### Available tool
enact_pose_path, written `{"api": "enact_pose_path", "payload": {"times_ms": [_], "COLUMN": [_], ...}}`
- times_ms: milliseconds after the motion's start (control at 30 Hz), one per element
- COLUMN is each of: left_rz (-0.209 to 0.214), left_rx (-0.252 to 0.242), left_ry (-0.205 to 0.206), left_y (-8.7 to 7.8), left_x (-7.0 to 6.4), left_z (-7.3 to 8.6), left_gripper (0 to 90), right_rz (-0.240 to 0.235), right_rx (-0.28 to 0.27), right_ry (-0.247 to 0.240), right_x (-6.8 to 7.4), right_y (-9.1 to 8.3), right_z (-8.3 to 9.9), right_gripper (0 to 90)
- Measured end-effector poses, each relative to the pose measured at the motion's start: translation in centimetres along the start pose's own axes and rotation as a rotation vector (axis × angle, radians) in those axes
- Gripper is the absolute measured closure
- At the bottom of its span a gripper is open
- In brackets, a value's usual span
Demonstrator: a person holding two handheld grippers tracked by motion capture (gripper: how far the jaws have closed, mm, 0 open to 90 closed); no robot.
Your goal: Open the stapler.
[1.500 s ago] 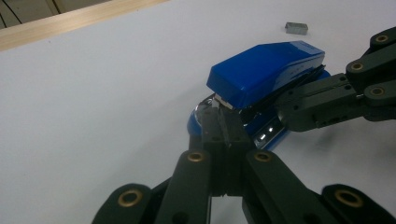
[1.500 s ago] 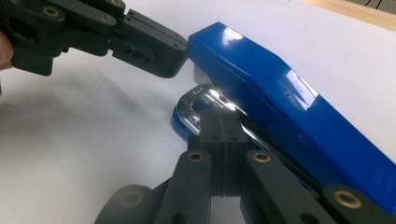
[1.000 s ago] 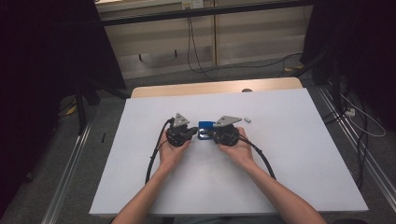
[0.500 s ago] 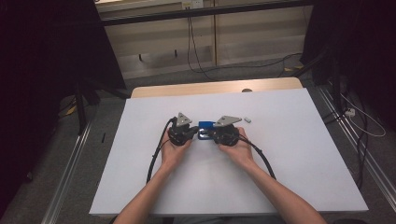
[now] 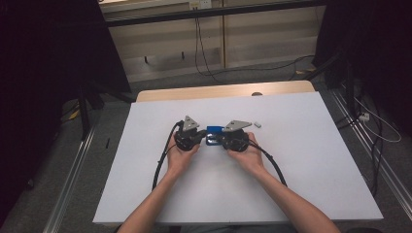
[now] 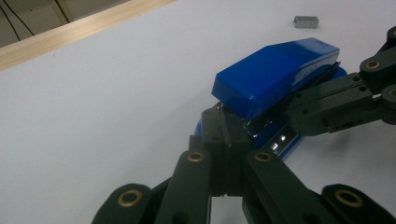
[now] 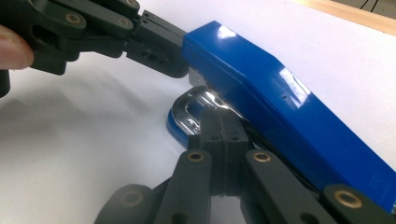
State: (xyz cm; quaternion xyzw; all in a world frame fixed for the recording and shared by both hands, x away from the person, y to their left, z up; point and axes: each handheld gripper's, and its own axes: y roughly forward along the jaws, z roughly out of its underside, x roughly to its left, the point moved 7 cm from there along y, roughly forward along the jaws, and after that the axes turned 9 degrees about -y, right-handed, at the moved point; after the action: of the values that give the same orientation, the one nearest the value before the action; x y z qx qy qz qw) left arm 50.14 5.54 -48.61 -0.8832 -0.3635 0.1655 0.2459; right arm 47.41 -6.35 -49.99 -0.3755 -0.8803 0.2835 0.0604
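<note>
A blue stapler [image 5: 214,133] lies on the white table [image 5: 301,170] between the two grippers, its lid [image 6: 275,74] raised off the base. My left gripper [image 6: 223,133] has its jaws together at the stapler's front end, and a thin metal edge shows between the pads. My right gripper [image 7: 223,123] is shut, its tips pushed in under the blue lid [image 7: 280,107] onto the chrome plate [image 7: 194,109] of the base. In the high view the left gripper [image 5: 200,135] and the right gripper [image 5: 219,137] point at each other, each held by a hand.
A small grey staple block [image 5: 257,124] [image 6: 306,21] lies just beyond the right gripper. The wooden table edge [image 5: 223,91] runs along the far side. Black cables [image 5: 163,158] trail back from both grippers toward the person.
</note>
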Motion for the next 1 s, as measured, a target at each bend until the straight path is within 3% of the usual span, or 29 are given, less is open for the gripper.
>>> {"api": "enact_pose_path", "payload": {"times_ms": [133,233,467,867,933,1000], "left_rz": [0.001,0.013,0.010,0.009,0.006,0.015], "left_rx": [-0.012,-0.028,-0.046,-0.068,-0.066,-0.071], "left_ry": [0.001,-0.021,-0.011,0.005,0.011,0.002], "left_y": [-0.2,-0.3,-0.5,-0.7,-0.7,-0.7], "left_x": [-0.1,-0.1,-0.4,-0.7,-0.6,-0.6], "left_z": [-0.3,-0.7,-1.1,-1.5,-1.4,-1.5], "left_gripper": [90.0,90.0,90.0,90.0,90.0,90.0], "right_rz": [-0.002,0.000,0.014,0.037,0.070,0.071], "right_rx": [-0.001,-0.002,-0.002,-0.063,-0.090,-0.092], "right_ry": [0.004,0.002,-0.010,-0.016,-0.016,-0.016], "right_x": [0.0,0.0,0.1,0.6,0.3,0.3], "right_y": [0.0,0.0,0.0,0.2,-0.1,-0.1], "right_z": [0.0,0.0,0.0,-0.9,-1.3,-1.4], "right_gripper": [90.0,90.0,90.0,90.0,90.0,90.0]}}
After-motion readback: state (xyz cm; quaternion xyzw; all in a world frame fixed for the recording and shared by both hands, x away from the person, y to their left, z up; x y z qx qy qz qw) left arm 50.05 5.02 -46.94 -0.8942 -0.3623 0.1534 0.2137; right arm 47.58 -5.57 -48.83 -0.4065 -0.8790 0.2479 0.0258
